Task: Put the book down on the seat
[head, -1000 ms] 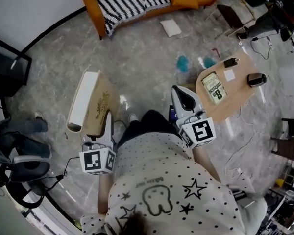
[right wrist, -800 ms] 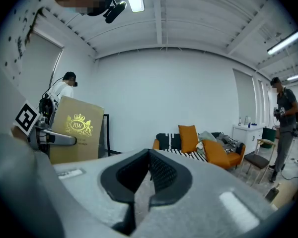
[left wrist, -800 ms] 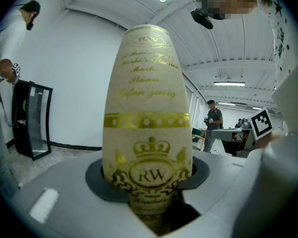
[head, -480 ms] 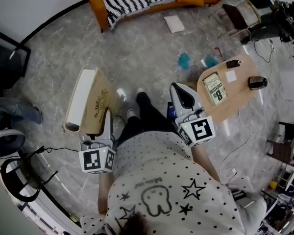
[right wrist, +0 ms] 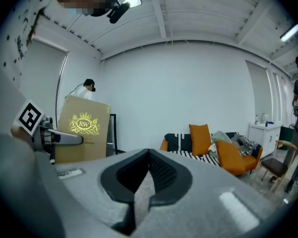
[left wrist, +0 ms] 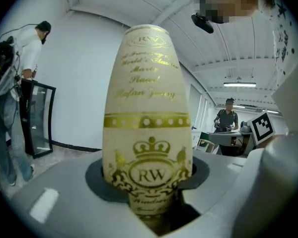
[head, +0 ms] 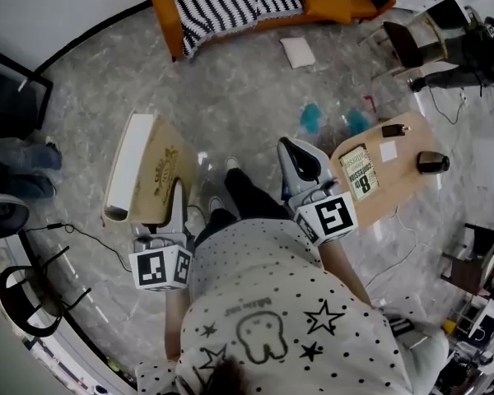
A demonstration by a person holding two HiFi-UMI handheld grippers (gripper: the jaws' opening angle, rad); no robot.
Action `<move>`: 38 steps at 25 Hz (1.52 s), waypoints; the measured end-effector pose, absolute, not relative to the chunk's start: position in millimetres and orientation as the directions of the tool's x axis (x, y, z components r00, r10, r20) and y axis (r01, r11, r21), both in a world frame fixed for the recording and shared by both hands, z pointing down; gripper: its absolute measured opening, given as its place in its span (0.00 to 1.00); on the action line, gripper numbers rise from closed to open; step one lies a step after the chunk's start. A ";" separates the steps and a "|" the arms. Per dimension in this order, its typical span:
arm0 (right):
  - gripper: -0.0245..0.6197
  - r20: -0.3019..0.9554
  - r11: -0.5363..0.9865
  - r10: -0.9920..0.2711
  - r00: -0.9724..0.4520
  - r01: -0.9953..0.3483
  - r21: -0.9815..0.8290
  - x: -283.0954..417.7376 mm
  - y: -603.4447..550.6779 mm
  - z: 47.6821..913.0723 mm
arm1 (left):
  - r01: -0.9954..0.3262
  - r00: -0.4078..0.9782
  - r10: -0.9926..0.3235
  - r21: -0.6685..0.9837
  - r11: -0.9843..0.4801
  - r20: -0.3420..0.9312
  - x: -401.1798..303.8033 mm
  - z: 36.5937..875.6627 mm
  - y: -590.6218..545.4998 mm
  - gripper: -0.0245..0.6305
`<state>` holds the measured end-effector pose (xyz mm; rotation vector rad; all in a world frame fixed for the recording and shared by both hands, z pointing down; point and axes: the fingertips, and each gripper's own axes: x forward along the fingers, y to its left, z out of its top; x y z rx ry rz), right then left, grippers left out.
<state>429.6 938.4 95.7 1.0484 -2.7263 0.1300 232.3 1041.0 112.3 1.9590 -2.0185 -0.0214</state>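
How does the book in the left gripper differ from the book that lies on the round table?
The tan book stands on edge, clamped by the left gripper; the green-and-cream book lies flat on the round table. The tan book bears a gold crest; the green-and-cream book, dark print. Both are closed.

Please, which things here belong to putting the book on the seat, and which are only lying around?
Belong to the job: large book, held by the left gripper; orange sofa, probably the seat.
Only lying about: round table; small book on it; white pad on the floor; empty right gripper.
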 end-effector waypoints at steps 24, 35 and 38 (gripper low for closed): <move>0.04 0.249 0.781 -0.599 -0.761 -0.624 -0.028 446.7 838.5 114.1 | -0.971 -0.015 -0.984 0.231 0.057 0.180 262.2 106.5 927.8 0.39; 0.04 0.257 0.766 -0.616 -0.745 -0.643 -0.028 410.7 803.0 106.5 | -0.969 0.022 -0.984 0.246 0.022 0.174 229.2 100.8 881.7 0.39; 0.04 0.249 0.760 -0.621 -0.743 -0.648 -0.037 392.2 786.9 101.4 | -0.968 0.025 -0.982 0.249 0.023 0.188 212.2 98.5 866.7 0.39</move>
